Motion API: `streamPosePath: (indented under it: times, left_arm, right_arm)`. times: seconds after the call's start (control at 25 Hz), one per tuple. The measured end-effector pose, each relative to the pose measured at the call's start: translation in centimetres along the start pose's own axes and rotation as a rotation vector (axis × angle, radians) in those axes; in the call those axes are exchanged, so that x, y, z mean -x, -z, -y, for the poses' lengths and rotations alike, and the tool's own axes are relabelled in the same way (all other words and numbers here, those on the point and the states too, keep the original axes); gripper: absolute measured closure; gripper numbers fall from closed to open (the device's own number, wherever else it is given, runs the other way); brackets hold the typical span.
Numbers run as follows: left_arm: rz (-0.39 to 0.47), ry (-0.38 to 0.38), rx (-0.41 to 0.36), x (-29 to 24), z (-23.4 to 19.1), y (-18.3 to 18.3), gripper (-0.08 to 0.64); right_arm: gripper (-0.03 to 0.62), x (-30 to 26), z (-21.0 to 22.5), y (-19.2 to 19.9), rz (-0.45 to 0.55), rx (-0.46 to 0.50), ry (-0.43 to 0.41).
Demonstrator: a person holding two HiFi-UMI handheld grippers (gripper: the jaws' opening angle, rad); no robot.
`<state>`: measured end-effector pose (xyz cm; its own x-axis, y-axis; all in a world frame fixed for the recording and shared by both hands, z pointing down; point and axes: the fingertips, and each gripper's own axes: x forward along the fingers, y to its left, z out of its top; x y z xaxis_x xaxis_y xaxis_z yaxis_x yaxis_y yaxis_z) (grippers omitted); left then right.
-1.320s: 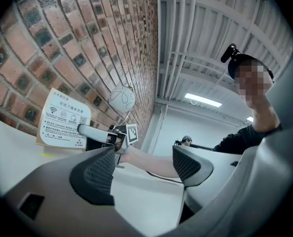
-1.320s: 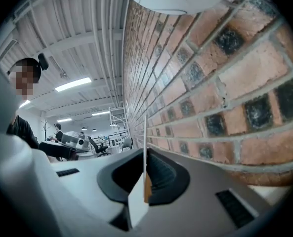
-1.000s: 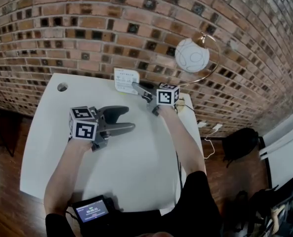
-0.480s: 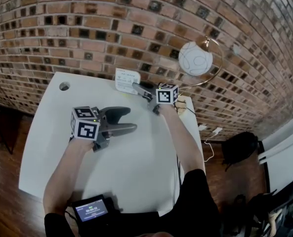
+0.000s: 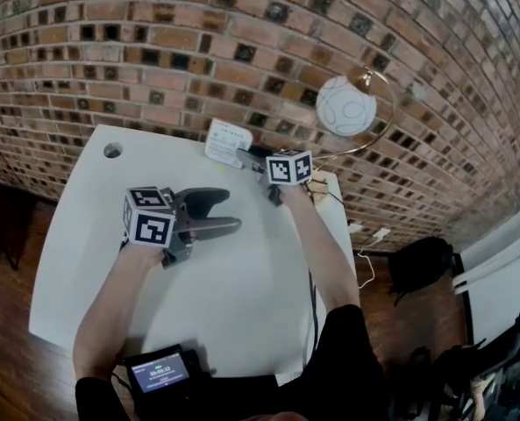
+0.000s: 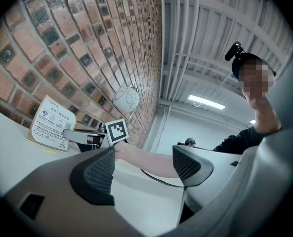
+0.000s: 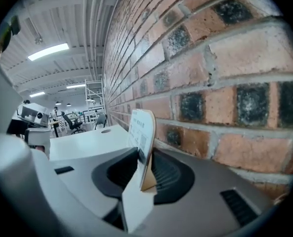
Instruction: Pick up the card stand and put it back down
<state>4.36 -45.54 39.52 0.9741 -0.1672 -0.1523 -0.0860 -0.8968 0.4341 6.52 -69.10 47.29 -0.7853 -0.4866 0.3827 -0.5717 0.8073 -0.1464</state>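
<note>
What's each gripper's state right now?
Left gripper: open, empty.
Right gripper: open, jaws have just been opening, card stand between them, not gripped.

i see a white bench (image 5: 242, 296) standing against a brick wall (image 5: 154, 51). a round hole (image 5: 112, 150) sits near the bench's far left corner. a white globe lamp (image 5: 345, 106) on a brass arc hangs over the far right corner. a small device with a lit screen (image 5: 159, 371) lies at the near edge. a black bag (image 5: 420, 264) rests on the wooden floor (image 5: 5, 323), right of the bench.
</note>
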Motion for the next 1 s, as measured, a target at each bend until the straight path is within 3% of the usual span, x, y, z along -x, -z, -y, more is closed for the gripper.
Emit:
streamPosePath:
  times: [0.32,0.56,1.0]
  left_arm:
    - [0.008,0.001,0.0,0.2,0.2,-0.3,0.199]
    - [0.015,0.001,0.0,0.2,0.4,-0.4,0.199]
    - [0.015,0.006,-0.002,0.3,0.6,-0.4,0.199]
  right_arm:
    - [0.469,0.8,0.2,2.2,-0.128,-0.047,0.149]
    - [0.468,1.3,1.4,2.3,-0.132,-0.092,0.222]
    - [0.468,1.5,2.1,2.2,-0.116,-0.121,0.254]
